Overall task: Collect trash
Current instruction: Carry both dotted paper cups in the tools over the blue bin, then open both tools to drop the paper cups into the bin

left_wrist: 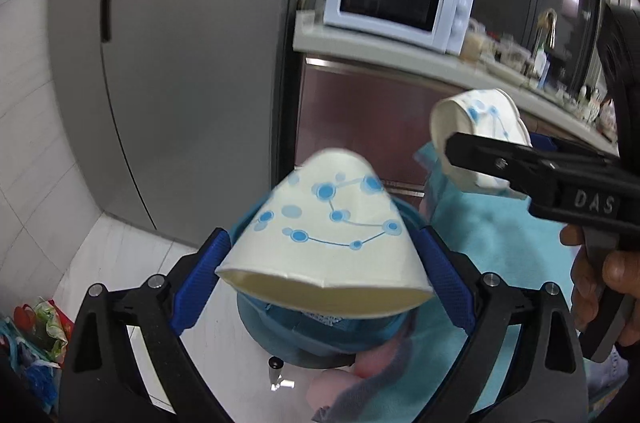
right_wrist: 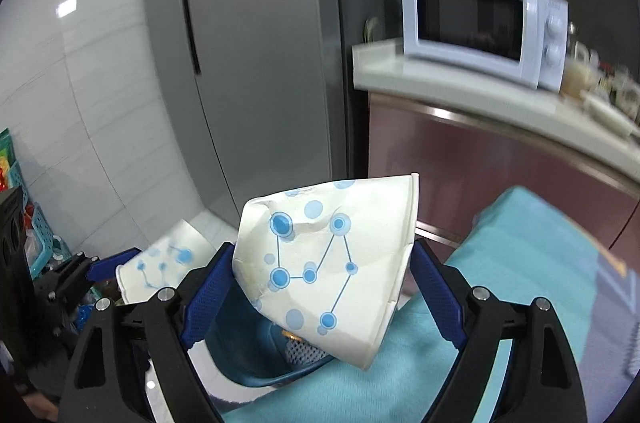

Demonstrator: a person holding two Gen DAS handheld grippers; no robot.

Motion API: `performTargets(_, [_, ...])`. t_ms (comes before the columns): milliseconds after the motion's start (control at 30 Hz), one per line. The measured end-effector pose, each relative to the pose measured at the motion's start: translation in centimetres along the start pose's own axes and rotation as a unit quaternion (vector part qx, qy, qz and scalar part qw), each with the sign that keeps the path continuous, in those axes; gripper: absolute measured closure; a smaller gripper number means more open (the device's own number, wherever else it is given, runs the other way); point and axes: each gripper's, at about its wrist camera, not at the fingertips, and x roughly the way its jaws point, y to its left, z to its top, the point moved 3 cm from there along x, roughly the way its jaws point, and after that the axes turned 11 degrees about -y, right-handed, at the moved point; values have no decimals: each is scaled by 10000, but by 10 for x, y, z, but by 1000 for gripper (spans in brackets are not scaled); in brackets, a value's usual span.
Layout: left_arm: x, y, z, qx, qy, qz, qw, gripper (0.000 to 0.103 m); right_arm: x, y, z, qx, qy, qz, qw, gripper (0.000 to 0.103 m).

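Observation:
My left gripper (left_wrist: 320, 263) is shut on a crushed white paper cup (left_wrist: 332, 235) with blue dots, held up in the air. My right gripper (right_wrist: 320, 287) is shut on a second, crumpled paper cup (right_wrist: 332, 263) of the same kind. In the left wrist view the right gripper (left_wrist: 464, 151) shows at the right with its cup (left_wrist: 480, 115). In the right wrist view the left gripper's cup (right_wrist: 160, 267) shows at the lower left. A blue bin (left_wrist: 280, 335) sits below both cups; it also shows in the right wrist view (right_wrist: 248, 351).
A teal cloth (right_wrist: 500, 303) covers a surface at the right. A grey fridge (left_wrist: 180, 63) stands ahead. A white microwave (left_wrist: 396, 3) sits on a cluttered counter (left_wrist: 500, 75). Bags (left_wrist: 36, 335) and a basket (right_wrist: 40, 239) lie at the lower left.

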Motion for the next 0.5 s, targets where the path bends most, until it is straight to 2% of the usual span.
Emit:
performTargets(233, [81, -25, -4, 303, 500, 63, 9983, 10, 59, -9, -15, 336, 845, 93, 9958, 19])
performTargets(500, [124, -38, -15, 673, 890, 147, 9936, 10, 100, 0, -36, 140, 1531, 66, 9881, 18])
